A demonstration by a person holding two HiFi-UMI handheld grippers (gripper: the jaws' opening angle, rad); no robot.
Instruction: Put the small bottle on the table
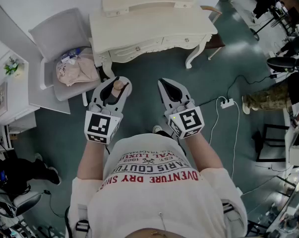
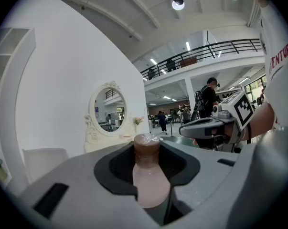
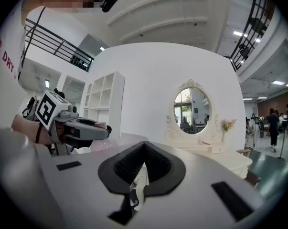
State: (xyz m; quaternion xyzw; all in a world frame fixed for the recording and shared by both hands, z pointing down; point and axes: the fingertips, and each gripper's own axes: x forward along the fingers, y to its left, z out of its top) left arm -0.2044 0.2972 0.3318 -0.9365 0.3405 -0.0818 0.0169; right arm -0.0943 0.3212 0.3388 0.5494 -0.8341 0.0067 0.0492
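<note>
Left gripper (image 1: 114, 82): jaws clamp small bottle (image 2: 148, 175), cap up, kept level so it stays upright; still short of table (image 1: 154, 24). Right gripper (image 1: 170, 83): jaws together, empty, idle, likewise short of table.

**My Tally of the Room**

I carried two hand-held grippers, the left hand-held gripper (image 1: 115, 81) and the right hand-held gripper (image 1: 167, 85). They bore two marker cubes, the left marker cube (image 1: 100, 125) and the right marker cube (image 1: 188, 122). I counted one small bottle (image 2: 148, 175). There was one white tabletop (image 1: 154, 26), one oval mirror (image 3: 191, 109), one grey chair (image 1: 57, 33) with one pink bundle (image 1: 77, 69), one white shelf unit (image 3: 103, 106) and one power strip (image 1: 227, 103).
</note>
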